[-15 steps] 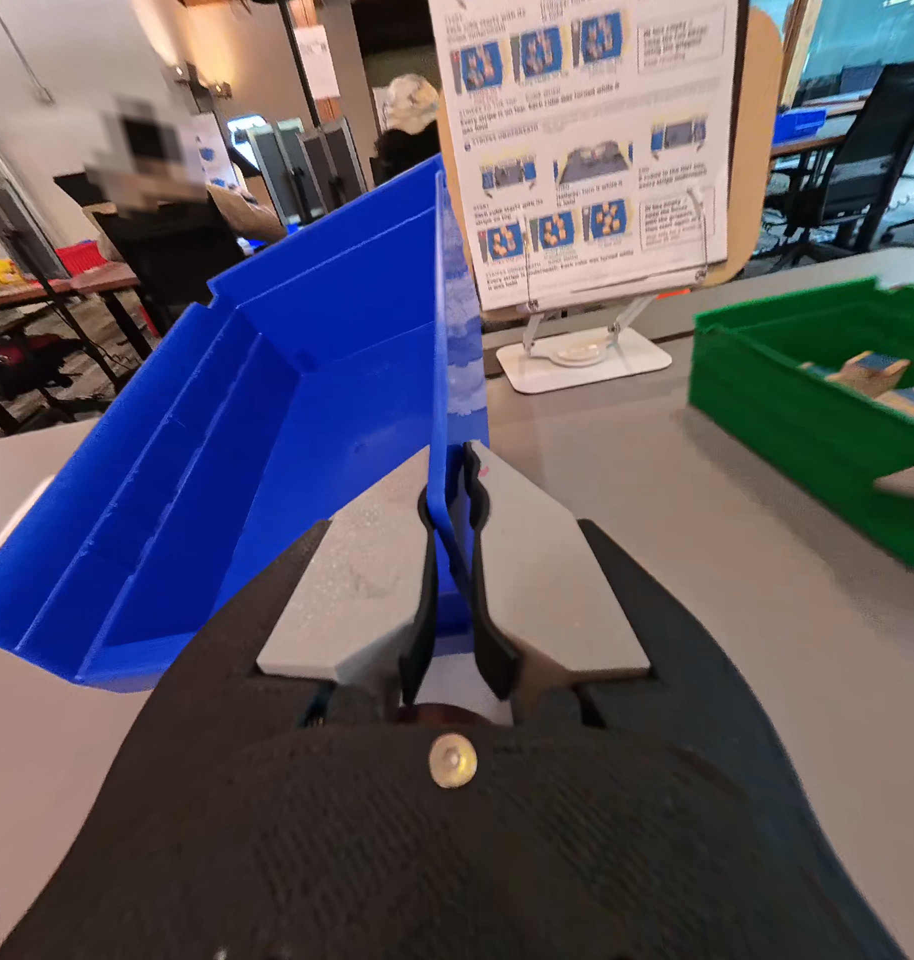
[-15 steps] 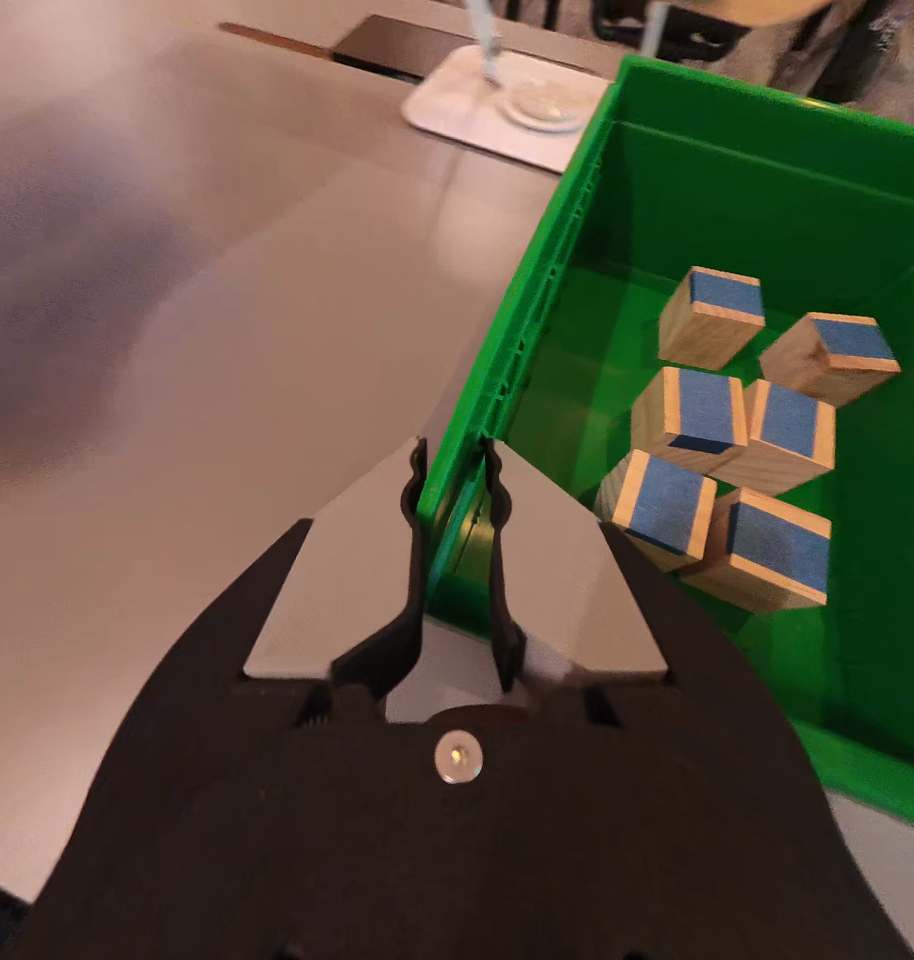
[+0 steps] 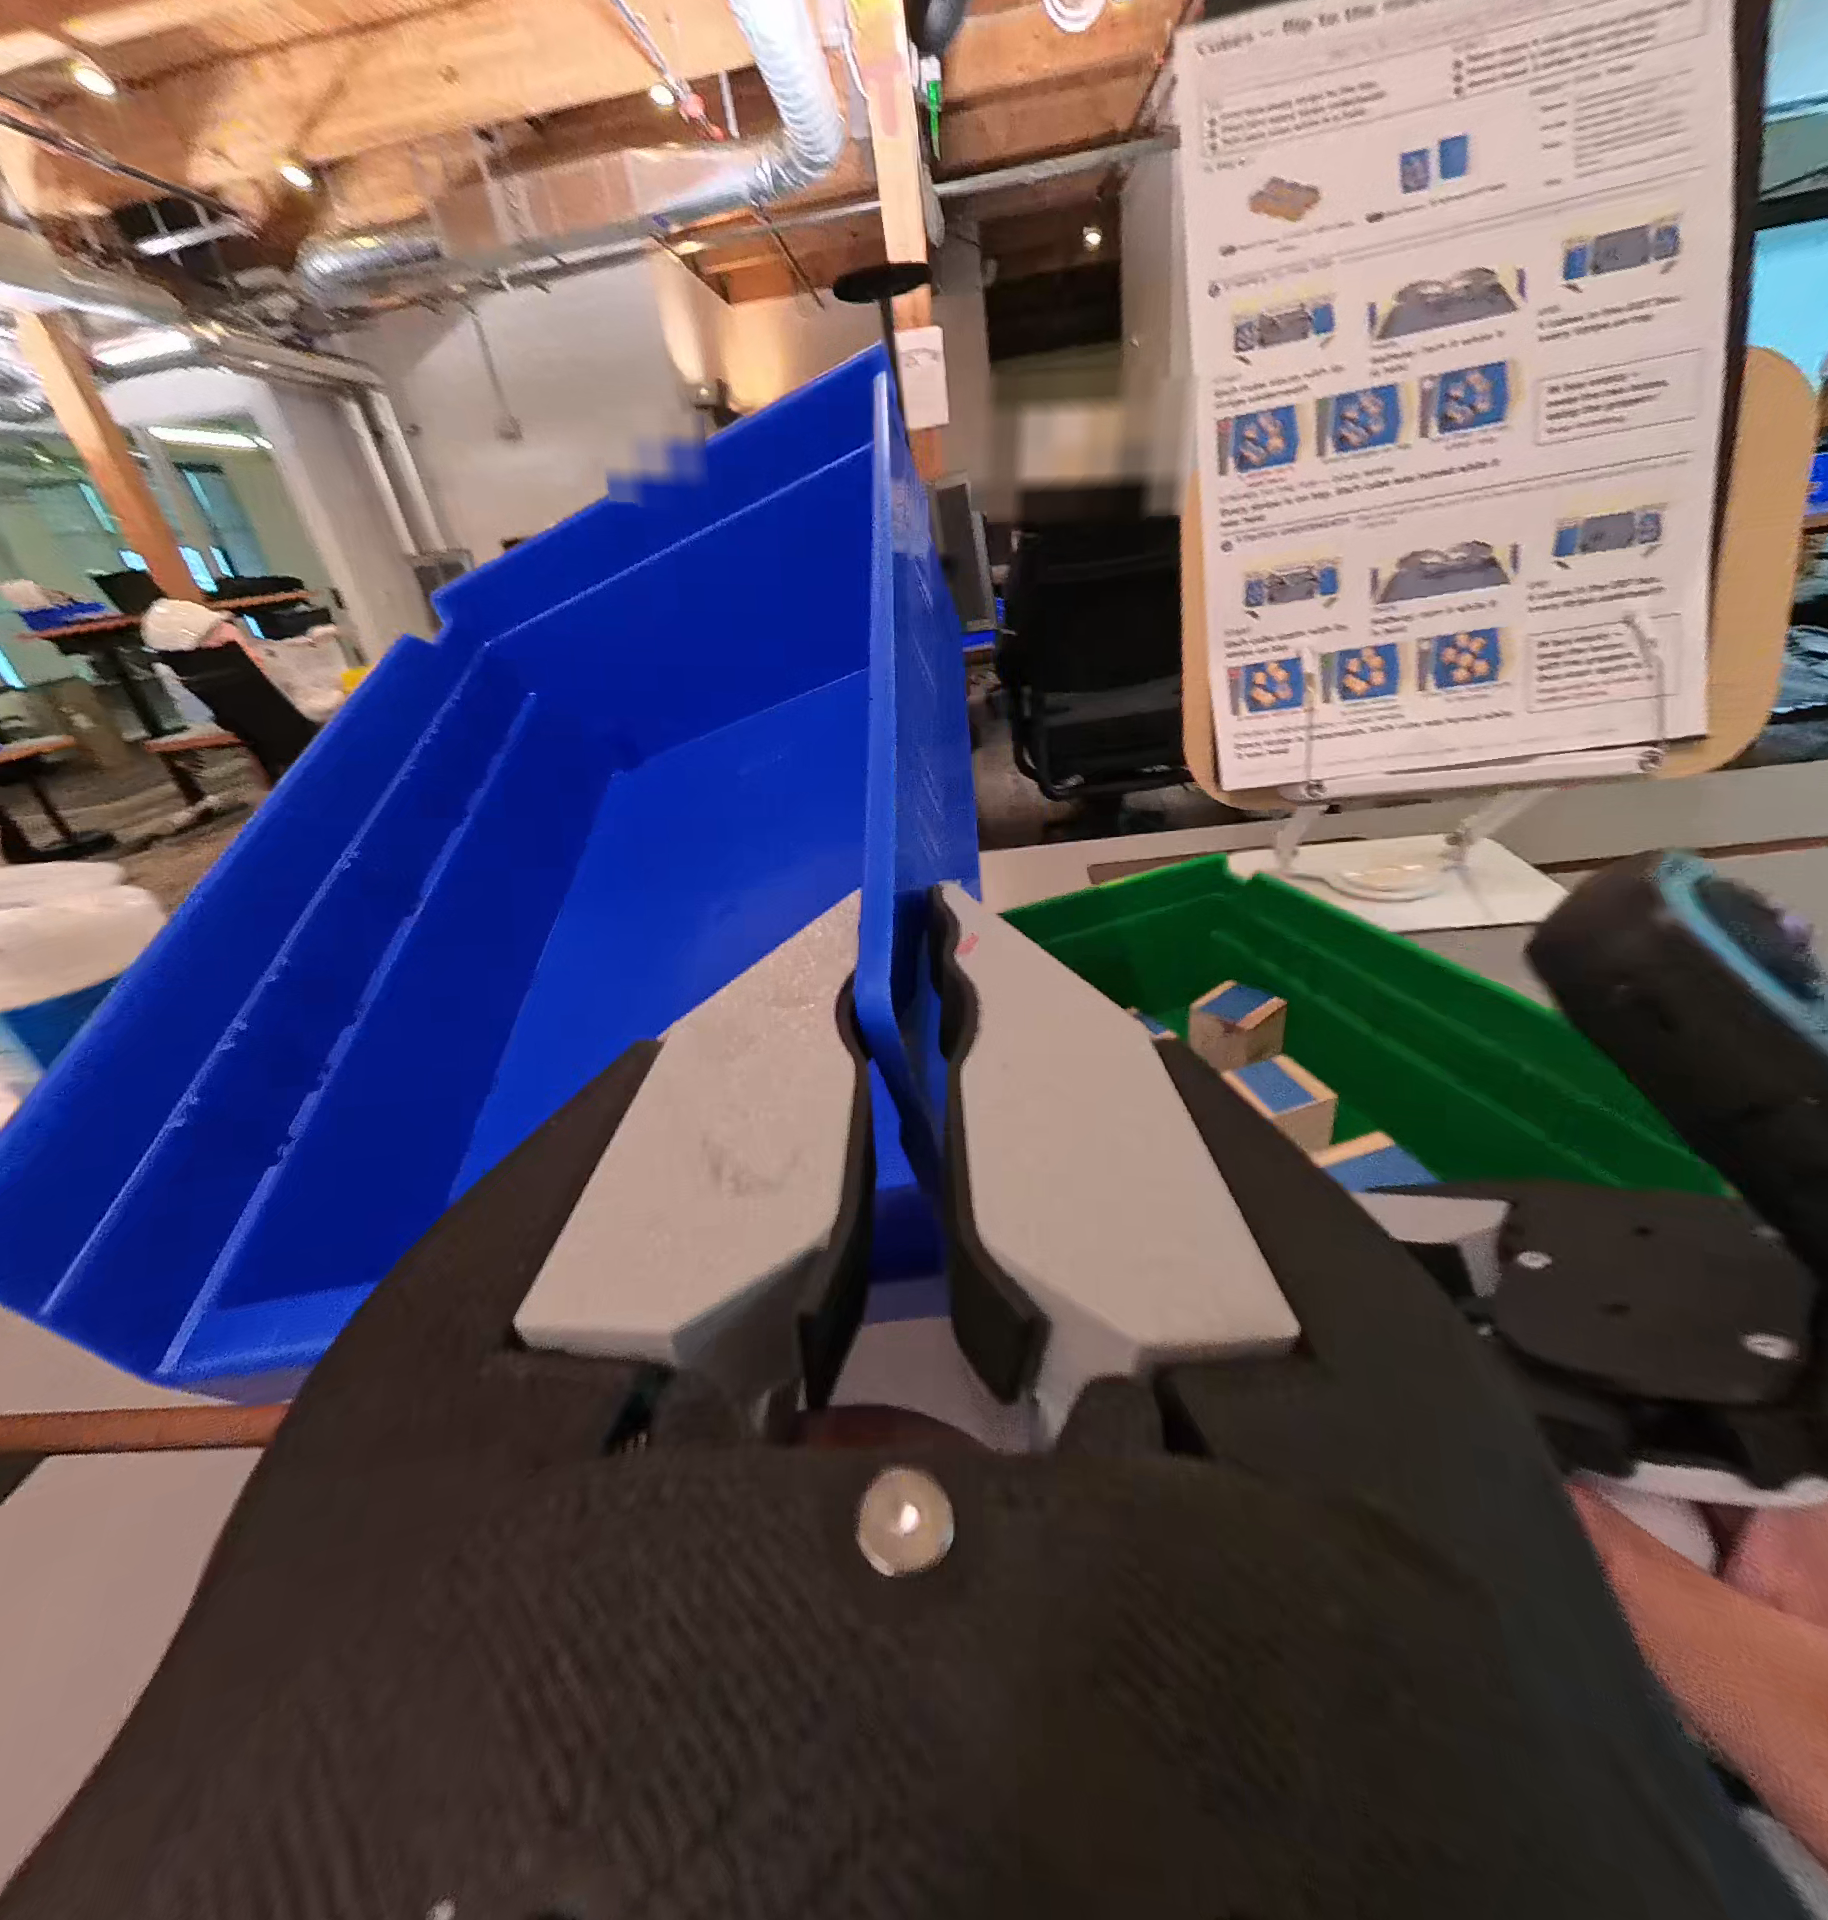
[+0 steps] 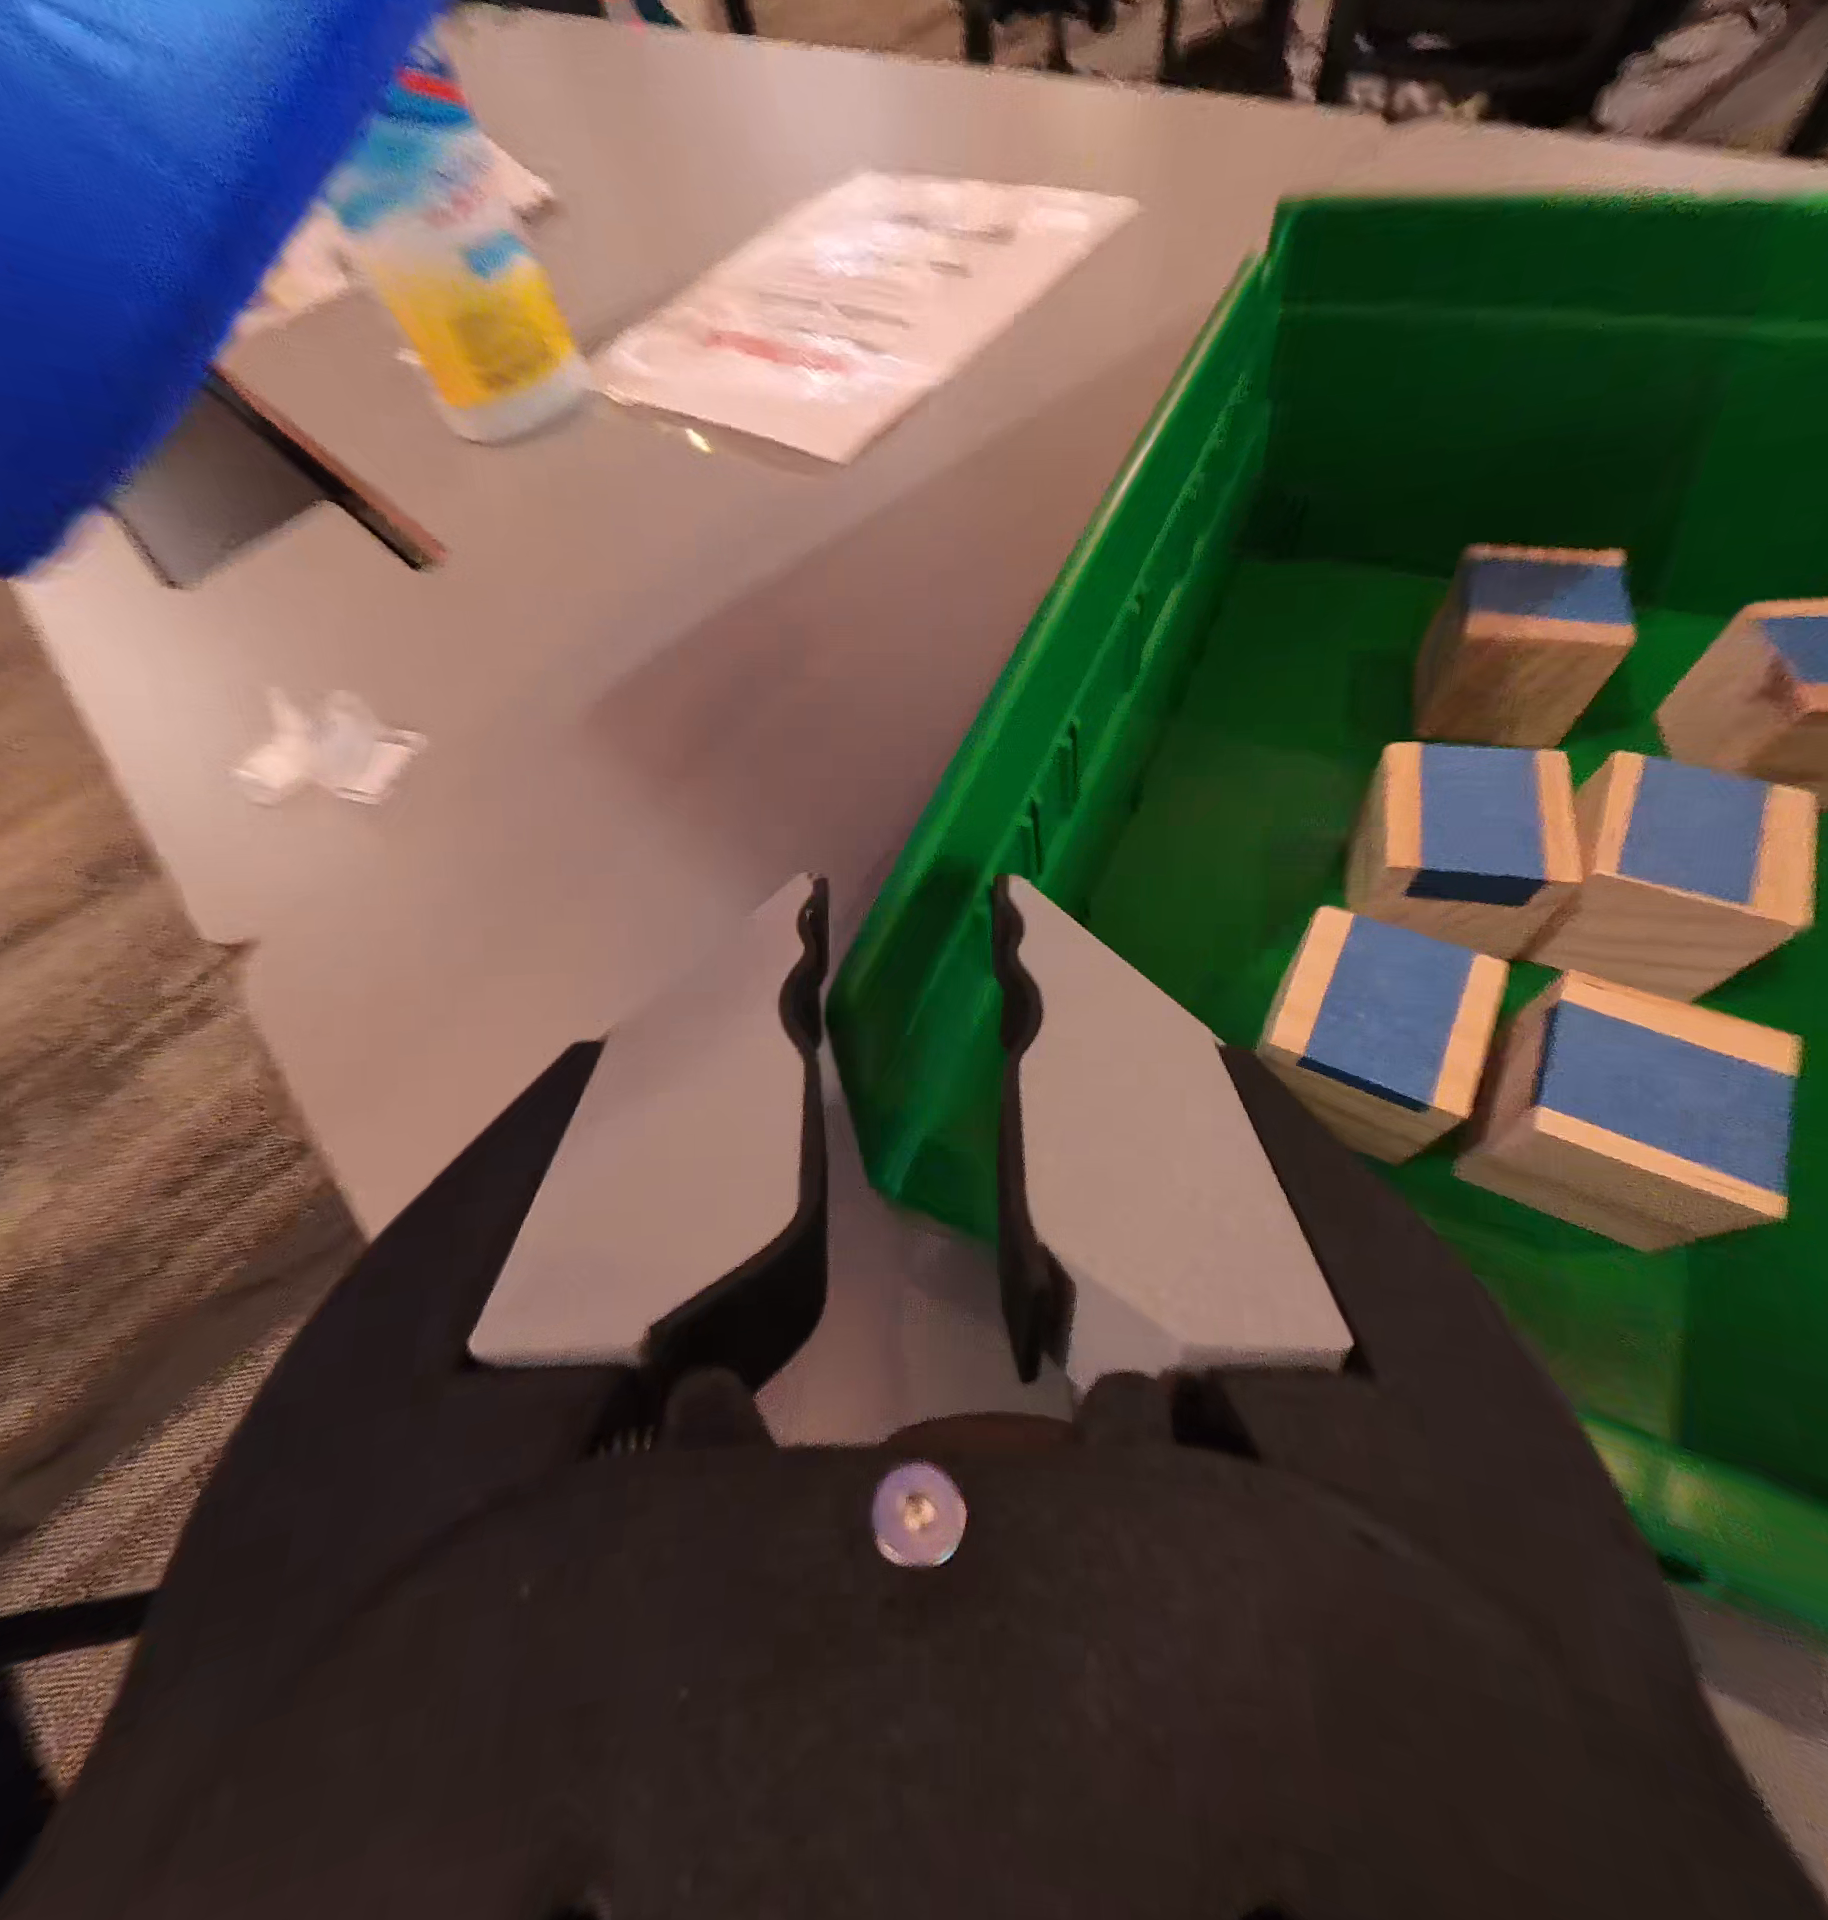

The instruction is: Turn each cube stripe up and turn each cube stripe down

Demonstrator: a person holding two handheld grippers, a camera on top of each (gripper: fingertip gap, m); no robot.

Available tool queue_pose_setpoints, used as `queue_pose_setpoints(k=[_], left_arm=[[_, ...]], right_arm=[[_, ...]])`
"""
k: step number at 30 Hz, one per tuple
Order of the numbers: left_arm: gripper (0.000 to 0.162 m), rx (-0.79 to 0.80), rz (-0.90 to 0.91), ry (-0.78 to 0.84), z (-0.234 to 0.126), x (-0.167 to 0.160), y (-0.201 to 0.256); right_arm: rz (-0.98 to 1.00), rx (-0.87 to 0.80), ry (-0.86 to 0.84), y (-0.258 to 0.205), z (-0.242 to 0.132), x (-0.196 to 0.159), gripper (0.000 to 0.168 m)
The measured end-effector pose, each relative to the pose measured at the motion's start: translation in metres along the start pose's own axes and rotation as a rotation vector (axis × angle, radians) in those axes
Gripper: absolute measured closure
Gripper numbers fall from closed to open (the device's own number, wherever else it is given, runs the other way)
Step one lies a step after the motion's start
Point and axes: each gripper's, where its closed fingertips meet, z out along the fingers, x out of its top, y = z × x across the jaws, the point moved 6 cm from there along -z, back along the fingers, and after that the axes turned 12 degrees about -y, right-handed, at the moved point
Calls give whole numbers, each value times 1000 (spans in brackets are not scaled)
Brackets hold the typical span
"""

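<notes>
Blue bin (image 3: 577, 935) wall is pinched in the left claw (image 3: 902, 940); right claw (image 4: 910, 914) gapes astride the green bin (image 4: 1045, 810) rim, mid-frame.

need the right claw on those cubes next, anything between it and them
Yes: the green bin's near side wall sits between the open right claw and the striped wooden cubes on the bin floor. Above the wall, nothing visible blocks the way.
</notes>
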Motion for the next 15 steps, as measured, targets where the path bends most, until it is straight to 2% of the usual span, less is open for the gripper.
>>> queue_pose_setpoints(k=[3,6,10,15], left_arm=[[159,42,17,25,-11,5,-5],[159,28,48,47,-20,12,6],[159,-106,99,112,-32,25,49],[159,-348,218,189,-45,33,147]], right_arm=[[-70,50,82,-17,-29,12,138],[-139,117,151,-8,-79,9,133],[-149,93,254,52,-157,-18,132],[-52,-34,366,149,-258,-71,128]])
